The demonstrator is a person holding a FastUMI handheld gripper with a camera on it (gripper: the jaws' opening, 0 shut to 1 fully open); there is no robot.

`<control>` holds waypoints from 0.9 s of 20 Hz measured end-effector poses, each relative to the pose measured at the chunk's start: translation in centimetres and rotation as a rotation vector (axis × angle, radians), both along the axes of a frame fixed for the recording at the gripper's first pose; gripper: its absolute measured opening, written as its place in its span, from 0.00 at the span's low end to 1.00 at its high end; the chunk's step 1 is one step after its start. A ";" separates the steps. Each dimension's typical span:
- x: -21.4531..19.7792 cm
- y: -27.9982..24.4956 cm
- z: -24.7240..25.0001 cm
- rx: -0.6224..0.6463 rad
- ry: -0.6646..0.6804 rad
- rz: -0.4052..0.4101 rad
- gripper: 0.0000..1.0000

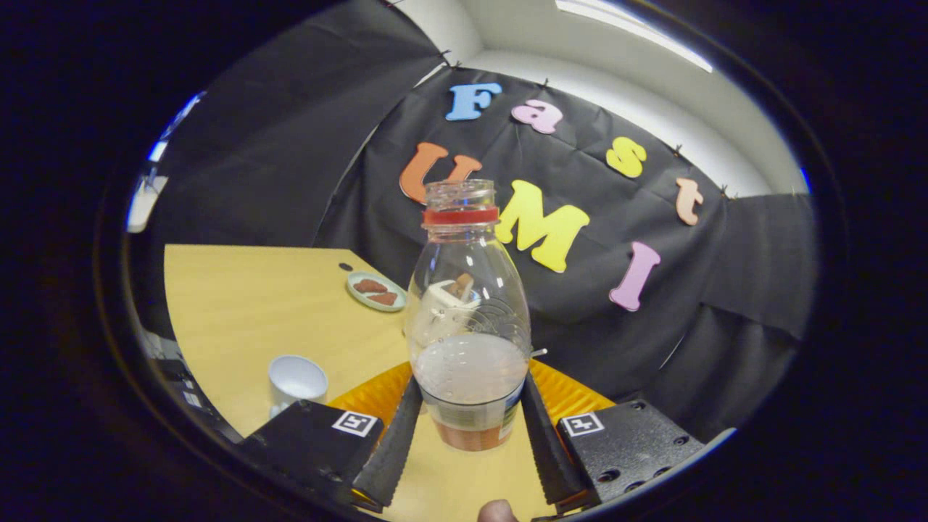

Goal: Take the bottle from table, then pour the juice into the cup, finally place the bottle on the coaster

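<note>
The white cup (pixel 296 383) stood on the table (pixel 246 304) just beyond the left finger, open mouth up. A small plate (pixel 375 291) with brown pieces lay farther back. The claw (pixel 471 435) was clenched on the bottle (pixel 468 319): both ribbed fingers pressed its lower body, one on each side, with the capless neck and red ring rising upright beyond them. Juice filled only the lower part. The orange coaster (pixel 573 395) showed behind and under the bottle, spreading to both sides. Judging from this, the pour came next: carry the bottle left over the cup, keep the squeeze firm so the smooth plastic would not slip, and tip slowly toward the mouth.
</note>
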State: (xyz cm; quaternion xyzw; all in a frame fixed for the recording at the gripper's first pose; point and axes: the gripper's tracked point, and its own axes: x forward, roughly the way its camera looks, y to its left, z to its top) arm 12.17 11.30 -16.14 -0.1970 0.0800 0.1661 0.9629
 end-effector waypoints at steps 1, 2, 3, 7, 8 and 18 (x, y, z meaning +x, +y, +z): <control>0.5 0.0 0.4 0.060 0.008 0.007 0.77; 1.0 0.0 0.9 0.115 0.012 0.010 0.77; 1.6 -0.1 1.3 0.163 0.023 0.015 0.77; 4.6 0.8 1.0 0.320 0.083 0.026 0.77; 5.5 1.1 0.6 0.337 0.098 0.026 0.77; 12.8 4.0 -6.4 0.354 0.202 0.009 0.78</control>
